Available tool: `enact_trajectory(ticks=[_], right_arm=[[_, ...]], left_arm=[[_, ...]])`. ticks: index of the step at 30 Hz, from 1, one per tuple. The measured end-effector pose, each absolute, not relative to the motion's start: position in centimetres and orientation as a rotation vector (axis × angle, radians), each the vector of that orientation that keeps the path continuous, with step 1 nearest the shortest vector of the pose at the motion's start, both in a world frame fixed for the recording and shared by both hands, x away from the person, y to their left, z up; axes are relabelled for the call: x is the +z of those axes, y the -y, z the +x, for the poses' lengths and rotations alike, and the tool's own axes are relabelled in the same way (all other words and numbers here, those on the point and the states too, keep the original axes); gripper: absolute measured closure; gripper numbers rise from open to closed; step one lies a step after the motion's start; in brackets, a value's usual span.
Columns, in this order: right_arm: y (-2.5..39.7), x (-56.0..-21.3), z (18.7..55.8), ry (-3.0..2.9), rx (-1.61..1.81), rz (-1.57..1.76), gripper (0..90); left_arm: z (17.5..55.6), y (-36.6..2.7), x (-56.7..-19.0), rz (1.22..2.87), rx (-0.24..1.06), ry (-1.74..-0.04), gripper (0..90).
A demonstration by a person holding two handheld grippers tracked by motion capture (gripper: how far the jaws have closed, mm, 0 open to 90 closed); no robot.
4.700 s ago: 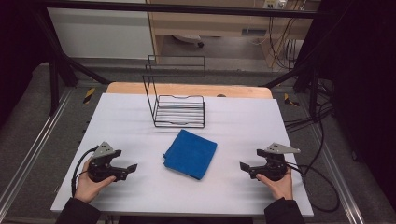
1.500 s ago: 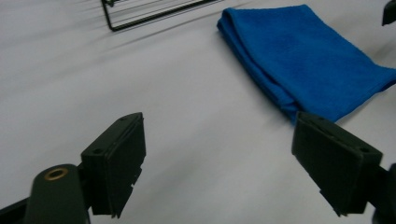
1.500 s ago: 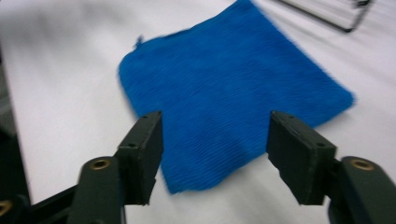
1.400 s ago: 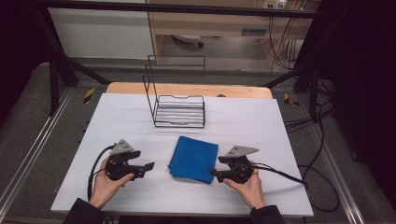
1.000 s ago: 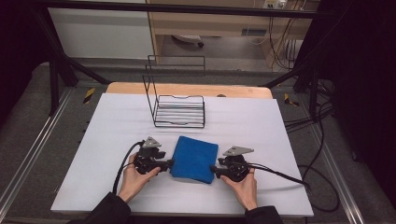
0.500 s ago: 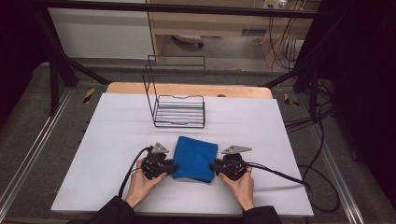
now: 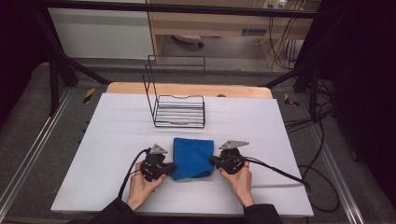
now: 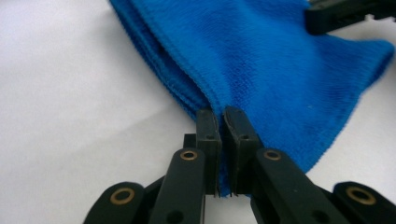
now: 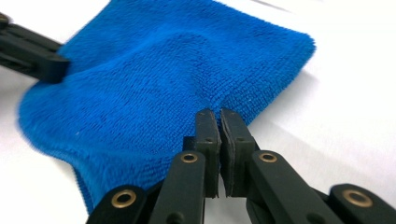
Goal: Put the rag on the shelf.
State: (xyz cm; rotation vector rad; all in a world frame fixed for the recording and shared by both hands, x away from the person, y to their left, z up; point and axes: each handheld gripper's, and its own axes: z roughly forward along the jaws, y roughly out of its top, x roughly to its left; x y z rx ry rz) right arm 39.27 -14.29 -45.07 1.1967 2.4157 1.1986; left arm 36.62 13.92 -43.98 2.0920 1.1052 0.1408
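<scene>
A folded blue cloth (image 7: 193,157) lies on the white table (image 7: 116,135), near the front. My left gripper (image 7: 170,167) is at the cloth's left front corner, shut on its edge. In the left gripper view the jaws pinch the layered hem of the blue cloth (image 8: 261,70), with my left gripper (image 8: 221,122) closed tight. My right gripper (image 7: 212,161) holds the right edge. In the right gripper view my right gripper (image 9: 219,122) is shut on the rim of the cloth (image 9: 154,84), and the other gripper's black jaw (image 9: 32,56) shows at the far corner.
A black wire rack (image 7: 177,105) stands behind the cloth toward the table's back. Black cables (image 7: 275,170) trail from the right gripper across the table's right side. A wooden board edge (image 7: 187,88) lies beyond the white surface.
Both grippers came in from the table's sides to the cloth and shut on its left and right edges. The cloth has shifted slightly and bunched between them.
</scene>
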Motion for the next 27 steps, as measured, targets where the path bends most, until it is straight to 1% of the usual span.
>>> enact_trajectory(ticks=[6,8,9,10,11,12,14,16,18,19,21,23,24,25,26,27], right_arm=[[14.3,-45.1,39.5,-2.440,1.197,1.184,85.4],[14.4,-44.9,39.3,-2.437,1.180,1.175,84.0],[14.4,-45.0,39.4,-2.435,1.173,1.169,81.4],[14.4,-45.0,39.4,-2.435,1.173,1.169,81.4],[14.4,-45.1,39.4,-2.429,1.164,1.170,77.8],[14.4,-45.0,39.3,-2.422,1.158,1.154,72.9],[14.6,-44.7,39.1,-2.407,1.176,1.130,66.4],[14.9,-44.2,38.9,-2.385,1.211,1.107,56.4],[15.2,-43.7,38.6,-2.370,1.233,1.094,46.5],[15.2,-43.7,38.6,-2.370,1.233,1.094,46.5],[15.6,-43.3,38.4,-2.352,1.257,1.084,37.9],[16.0,-43.0,38.4,-2.337,1.294,1.096,31.6],[16.2,-43.0,38.3,-2.332,1.300,1.102,28.6],[16.7,-43.0,38.3,-2.328,1.299,1.117,22.5],[16.7,-43.0,38.3,-2.328,1.299,1.117,22.5],[16.9,-43.0,38.4,-2.327,1.299,1.125,20.5]], left_arm=[[36.1,-13.8,-44.2,2.091,0.196,-1.105,83.8],[36.2,-13.9,-44.4,2.093,0.190,-1.102,81.9],[36.2,-13.9,-44.4,2.097,0.196,-1.097,80.0],[36.2,-14.0,-44.3,2.099,0.205,-1.092,80.0],[36.2,-14.1,-44.2,2.096,0.213,-1.089,77.4],[36.3,-14.3,-44.1,2.095,0.224,-1.084,69.9],[36.5,-14.9,-43.7,2.078,0.248,-1.082,62.6],[37.0,-15.5,-43.1,2.058,0.266,-1.074,51.0],[37.7,-16.2,-42.6,2.047,0.280,-1.076,41.6],[38.1,-16.5,-42.4,2.033,0.271,-1.072,41.6],[38.9,-17.0,-41.9,2.018,0.255,-1.082,32.6],[39.6,-17.2,-41.4,2.015,0.272,-1.077,27.4],[39.9,-17.1,-41.2,2.010,0.276,-1.080,27.0],[40.4,-17.0,-41.1,2.003,0.272,-1.082,27.1],[40.9,-16.8,-41.1,1.999,0.272,-1.092,27.1],[41.5,-16.6,-41.1,1.997,0.270,-1.101,27.1]])
